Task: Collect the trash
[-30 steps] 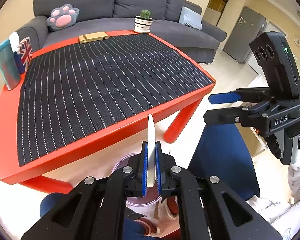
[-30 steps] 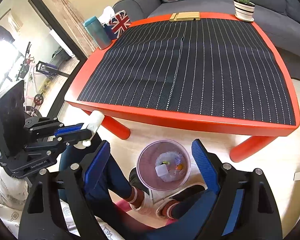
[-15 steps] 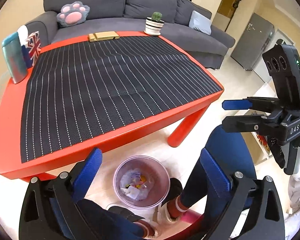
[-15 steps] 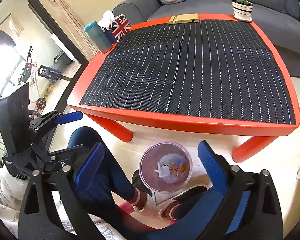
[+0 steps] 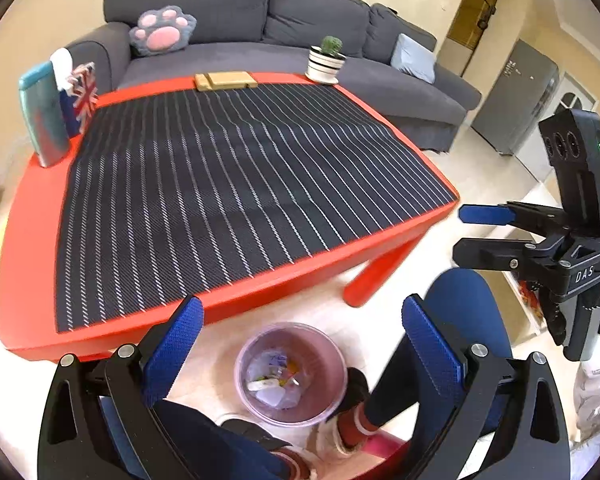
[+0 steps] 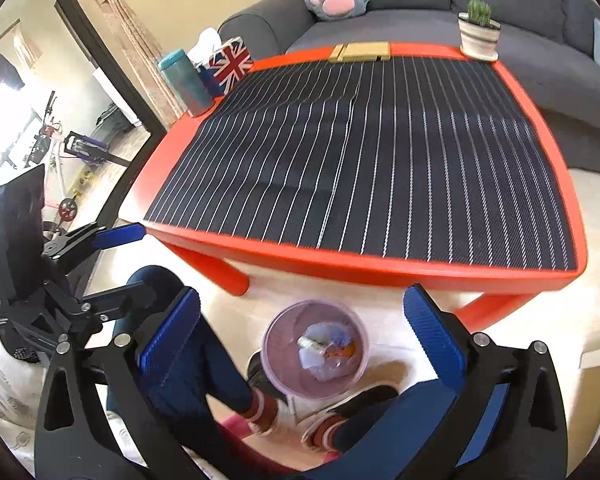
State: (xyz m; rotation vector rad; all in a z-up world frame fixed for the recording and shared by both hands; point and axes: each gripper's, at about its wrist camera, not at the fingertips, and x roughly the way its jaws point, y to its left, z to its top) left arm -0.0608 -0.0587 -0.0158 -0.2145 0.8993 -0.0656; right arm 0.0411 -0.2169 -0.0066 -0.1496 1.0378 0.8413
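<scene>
two grippers are hanging over the floor in front of the red worktop (image 5: 28, 240), both pointing down toward the waste bin (image 5: 291, 372). the left gripper (image 5: 300, 344) is standing with its blue-padded fingers (image 5: 176, 344) spread wide and nothing between them. the right gripper (image 6: 300, 336) has just been opening — its fingers (image 6: 436, 336) are now released to full spread, empty as well. the bin is sitting on the floor just off the near edge of the worktop, between the person's feet (image 6: 268, 412), and is showing through the gap of each gripper. the trash (image 6: 324, 350) — crumpled pale wrappers and small coloured scraps — is lying inside the bin. the striped mat (image 5: 228, 196) is covering most of the worktop. along the far edge a potted cactus (image 5: 327, 58), a flat tan block (image 5: 225, 80), a teal tumbler (image 5: 44, 116) and a flag-printed tissue box (image 5: 82, 98) are standing. each gripper is appearing at the side of the other's view, apart from it.
</scene>
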